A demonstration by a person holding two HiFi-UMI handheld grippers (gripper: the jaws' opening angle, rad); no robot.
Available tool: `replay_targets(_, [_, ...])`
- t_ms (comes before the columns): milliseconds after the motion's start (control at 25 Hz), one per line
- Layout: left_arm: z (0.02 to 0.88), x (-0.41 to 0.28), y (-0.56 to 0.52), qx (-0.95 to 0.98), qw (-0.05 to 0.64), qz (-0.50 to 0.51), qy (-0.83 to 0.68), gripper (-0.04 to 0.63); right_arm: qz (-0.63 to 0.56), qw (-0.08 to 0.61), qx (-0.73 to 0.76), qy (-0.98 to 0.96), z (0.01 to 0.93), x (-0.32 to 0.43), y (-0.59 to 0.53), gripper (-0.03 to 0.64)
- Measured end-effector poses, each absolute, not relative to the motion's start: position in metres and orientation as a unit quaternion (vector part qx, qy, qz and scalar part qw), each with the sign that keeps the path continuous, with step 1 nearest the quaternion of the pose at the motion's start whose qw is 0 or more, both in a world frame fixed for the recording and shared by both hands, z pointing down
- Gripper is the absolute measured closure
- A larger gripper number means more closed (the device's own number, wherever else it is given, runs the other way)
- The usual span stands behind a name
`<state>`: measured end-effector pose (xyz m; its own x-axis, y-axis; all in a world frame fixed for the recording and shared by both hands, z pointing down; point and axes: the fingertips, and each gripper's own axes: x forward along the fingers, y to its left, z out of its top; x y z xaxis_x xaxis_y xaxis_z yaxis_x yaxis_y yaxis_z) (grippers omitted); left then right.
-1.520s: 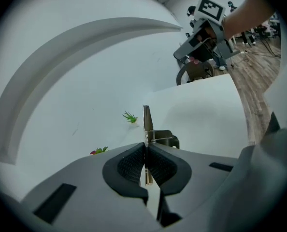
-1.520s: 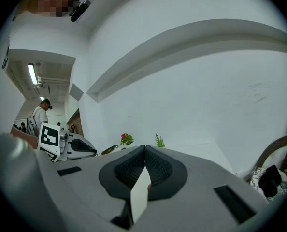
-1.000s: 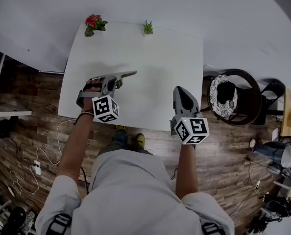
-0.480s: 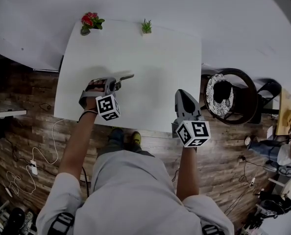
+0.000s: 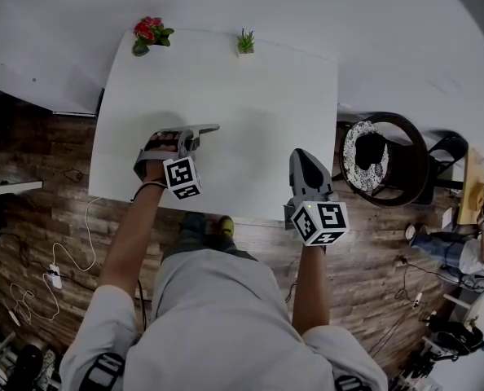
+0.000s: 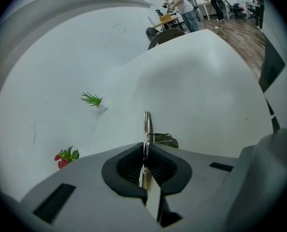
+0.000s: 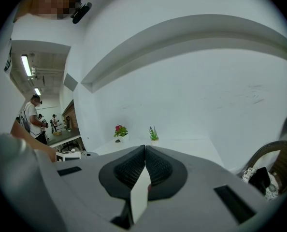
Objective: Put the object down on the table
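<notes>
Pressure is applied by the left hand-held gripper (image 6: 145,151), whose jaws are clamped edge-on upon the near end of a thin metal tool (image 6: 147,124), presumably so it can be laid flat on the bench (image 5: 250,88); whether it already touches cannot be judged. The left forearm is stretched over the near-left part with the tool pointed rightward, while the right hand-held gripper (image 5: 301,157) is held at the near edge, jaws together and empty.
</notes>
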<state>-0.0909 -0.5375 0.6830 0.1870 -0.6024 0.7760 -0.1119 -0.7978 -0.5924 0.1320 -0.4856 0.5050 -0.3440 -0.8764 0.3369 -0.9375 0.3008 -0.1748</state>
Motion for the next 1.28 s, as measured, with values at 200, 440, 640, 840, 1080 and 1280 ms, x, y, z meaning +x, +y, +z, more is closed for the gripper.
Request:
replay_targets(200, [0.685, -0.09, -0.536, -0.745, 0.206, -0.585, 0.244, 0.573, 0.173, 0.088, 0.568, -0.8, 0.507, 0.131, -0.484, 0.607])
replay_targets(440, [0.693, -0.087, -0.53, -0.752, 0.195, -0.585, 0.232, 0.55, 0.178, 0.089, 0.569, -0.798, 0.513, 0.129, -0.483, 0.607])
replay_targets(640, [0.697, -0.086, -0.526, -0.755, 0.185, -0.588, 0.225, 0.53, 0.178, 0.09, 0.571, -0.796, 0.513, 0.131, -0.479, 0.607])
replay_targets(840, [0.701, -0.086, -0.525, -0.757, 0.178, -0.586, 0.227, 0.52, 0.18, 0.092, 0.575, -0.793, 0.513, 0.136, -0.476, 0.607])
replay_targets(1080, [0.704, -0.084, -0.517, -0.765, 0.158, -0.585, 0.217, 0.484, 0.178, 0.093, 0.575, -0.793, 0.514, 0.137, -0.47, 0.607])
replay_targets(1280, [0.704, -0.082, -0.513, -0.783, 0.103, -0.577, 0.208, 0.414, 0.177, 0.093, 0.575, -0.793, 0.513, 0.138, -0.468, 0.607])
